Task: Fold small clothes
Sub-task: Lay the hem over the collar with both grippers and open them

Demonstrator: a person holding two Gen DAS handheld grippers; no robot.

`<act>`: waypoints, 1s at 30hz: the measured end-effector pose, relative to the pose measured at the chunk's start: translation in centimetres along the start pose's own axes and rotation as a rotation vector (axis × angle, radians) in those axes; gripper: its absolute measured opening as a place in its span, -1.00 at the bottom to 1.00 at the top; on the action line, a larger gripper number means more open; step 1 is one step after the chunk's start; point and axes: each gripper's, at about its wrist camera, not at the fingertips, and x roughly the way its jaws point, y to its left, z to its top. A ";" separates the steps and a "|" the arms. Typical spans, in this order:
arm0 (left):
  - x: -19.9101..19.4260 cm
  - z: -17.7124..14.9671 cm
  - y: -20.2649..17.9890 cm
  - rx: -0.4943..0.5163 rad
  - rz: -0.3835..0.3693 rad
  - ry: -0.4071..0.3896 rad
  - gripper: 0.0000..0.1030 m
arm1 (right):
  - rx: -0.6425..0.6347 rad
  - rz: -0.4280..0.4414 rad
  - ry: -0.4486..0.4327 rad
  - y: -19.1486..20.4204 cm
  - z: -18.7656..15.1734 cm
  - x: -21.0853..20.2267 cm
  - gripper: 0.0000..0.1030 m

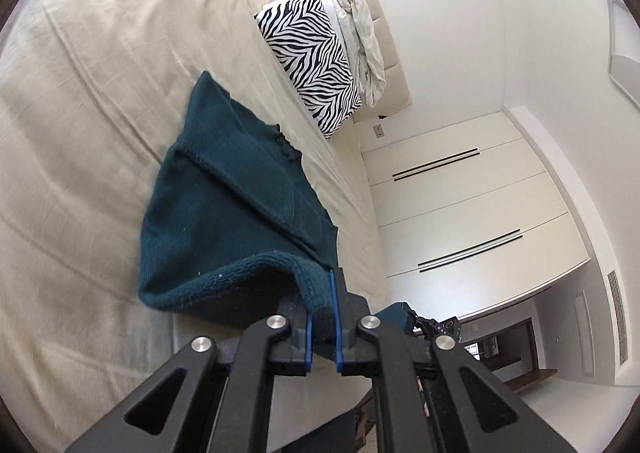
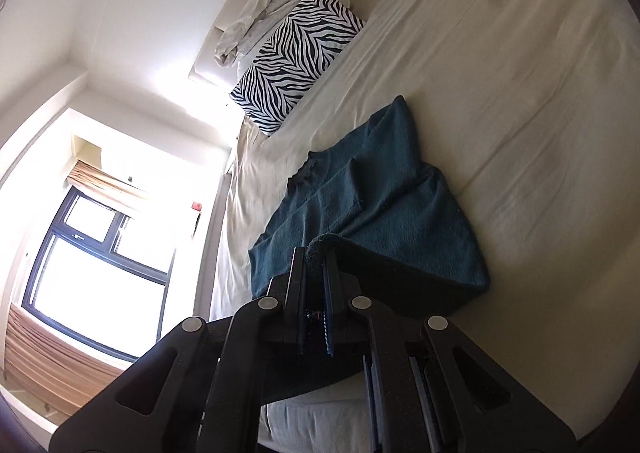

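A dark teal knitted sweater (image 1: 224, 205) lies on the cream bed sheet (image 1: 88, 101), its near hem lifted off the bed. My left gripper (image 1: 323, 289) is shut on one corner of that hem, the thick knit rolled over its blue pads. In the right wrist view the same sweater (image 2: 384, 209) stretches away from me, and my right gripper (image 2: 314, 257) is shut on the other hem corner. The raised hem hangs as a dark fold between the two grippers. The sweater's collar end and a folded-in sleeve still rest flat on the sheet (image 2: 520, 73).
A zebra-striped pillow (image 1: 312, 65) and a crumpled pale cloth (image 1: 360, 37) sit by the padded headboard (image 1: 380, 5). White wardrobe doors (image 1: 460, 205) stand beyond the bed edge. A bright window (image 2: 92, 265) with a tan blind fills the right wrist view's left side.
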 end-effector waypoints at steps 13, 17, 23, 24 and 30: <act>8.6 12.7 1.6 -0.046 0.042 -0.054 -0.84 | 0.009 -0.089 -0.053 -0.9 9.8 11.2 -0.88; 12.1 15.6 3.9 -0.070 0.097 -0.055 -0.84 | 0.010 -0.146 -0.051 -1.8 12.5 15.8 -0.88; 16.0 18.2 6.5 -0.079 0.161 -0.043 -0.84 | 0.021 -0.226 -0.037 -4.1 15.6 21.8 -0.88; 16.5 18.6 7.0 -0.084 0.172 -0.045 -0.84 | 0.021 -0.242 -0.033 -4.5 15.9 22.7 -0.88; 17.3 19.8 8.5 -0.076 0.250 -0.084 0.31 | 0.032 -0.298 -0.037 -6.5 16.7 25.6 -0.61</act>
